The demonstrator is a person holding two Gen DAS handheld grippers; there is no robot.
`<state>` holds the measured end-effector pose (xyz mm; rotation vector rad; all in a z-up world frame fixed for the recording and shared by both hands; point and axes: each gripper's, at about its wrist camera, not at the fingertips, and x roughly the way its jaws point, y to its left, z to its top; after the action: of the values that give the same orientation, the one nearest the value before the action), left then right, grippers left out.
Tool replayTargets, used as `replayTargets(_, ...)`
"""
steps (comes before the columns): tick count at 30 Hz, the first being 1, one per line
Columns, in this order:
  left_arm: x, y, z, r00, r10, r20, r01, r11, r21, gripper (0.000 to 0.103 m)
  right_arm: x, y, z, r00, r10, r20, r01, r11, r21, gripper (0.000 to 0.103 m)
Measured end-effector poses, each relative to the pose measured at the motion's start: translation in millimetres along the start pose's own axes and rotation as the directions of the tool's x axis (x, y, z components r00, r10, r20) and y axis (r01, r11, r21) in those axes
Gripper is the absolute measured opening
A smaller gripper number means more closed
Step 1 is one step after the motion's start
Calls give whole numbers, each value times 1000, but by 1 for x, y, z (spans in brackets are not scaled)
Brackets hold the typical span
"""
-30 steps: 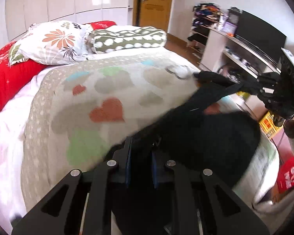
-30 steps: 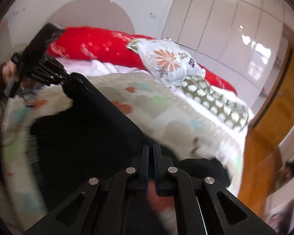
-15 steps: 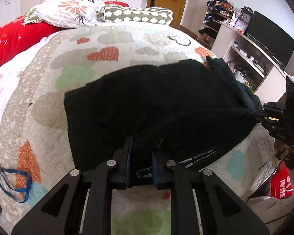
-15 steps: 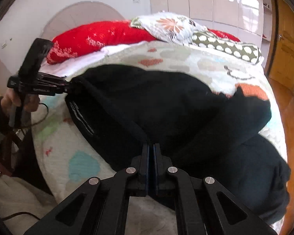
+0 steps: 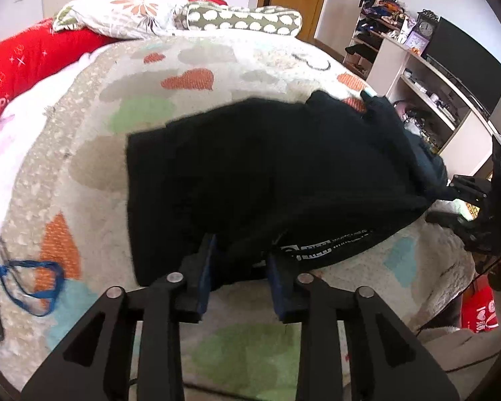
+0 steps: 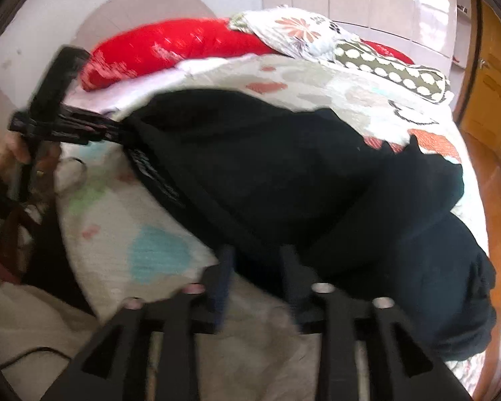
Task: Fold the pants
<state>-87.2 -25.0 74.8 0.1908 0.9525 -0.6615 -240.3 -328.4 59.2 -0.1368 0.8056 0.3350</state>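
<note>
Both grippers' jaws newly parted, one pants (image 5: pixel 270 173).

The near edge of the bed (image 5: pixel 83 180) is taken up by the black pants (image 5: pixel 250 167). Bare blanket is left beyond them up to the pillows (image 5: pixel 133 10). A blue cord (image 5: pixel 33 280) lies at the left edge. The shelf unit (image 5: pixel 417 77) crowds the right side.

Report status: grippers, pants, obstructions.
Left gripper and right gripper: jaws open, straddling the hem. Black fabric pants lying on heart-patterned bed quilt. Blue cord nearby, clear of pants.
</note>
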Motion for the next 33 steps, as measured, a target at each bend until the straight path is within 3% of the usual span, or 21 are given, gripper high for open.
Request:
replayTargets(1, -5, 3, 1, 1000, 2, 13, -2, 1000, -3, 46, -6, 2, 3, 999, 29, 14, -29, 1000, 11, 55)
replayTargets(3, -16, 11, 4, 998, 32, 60, -31, 999, -25, 80, -13, 8, 9, 996, 81, 38, -81, 997, 12, 57)
replayTargets(5, -28, 25, 8, 990, 89, 112, -81, 994, -70, 81, -13, 16, 18, 992, 105, 65, -104, 995, -9, 57)
replayTargets(9, -32, 52, 14, 992, 52, 119, -29, 981, -189, 81, 7, 29, 41, 988, 128, 86, -126, 991, -34, 57)
replayTargets(14, -14, 50, 24, 993, 46, 110, -24, 980, -196, 81, 47, 36, 80, 986, 97, 136, -94, 995, -27, 57)
replayTargets(16, -1, 42, 29, 994, 57, 91, -39, 982, -185, 81, 76, 33, 96, 994, 52, 95, -52, 999, -2, 57)
replayTargets(22, 45, 35, 38, 990, 141, -24, -143, 974, -176, 81, 141, 21, 109, 1000, 24, -19, -22, 995, 95, 57)
replayTargets(25, 64, 37, 37, 988, 122, -91, -137, 974, -182, 82, 142, 17, 112, 999, 36, -19, -34, 992, 120, 58)
replayTargets(27, 63, 37, 36, 988, 128, -87, -143, 971, -191, 81, 134, 12, 110, 999, 31, -27, -27, 992, 123, 57)
replayTargets(30, 38, 35, 40, 984, 178, -9, -175, 959, -221, 81, 101, -4, 104, 998, -68, 7, 67, 990, 126, 59)
replayTargets(33, 11, 30, 48, 966, 245, 80, -219, 944, -245, 82, 67, -35, 95, 983, -177, 40, 166, 968, 187, 68)
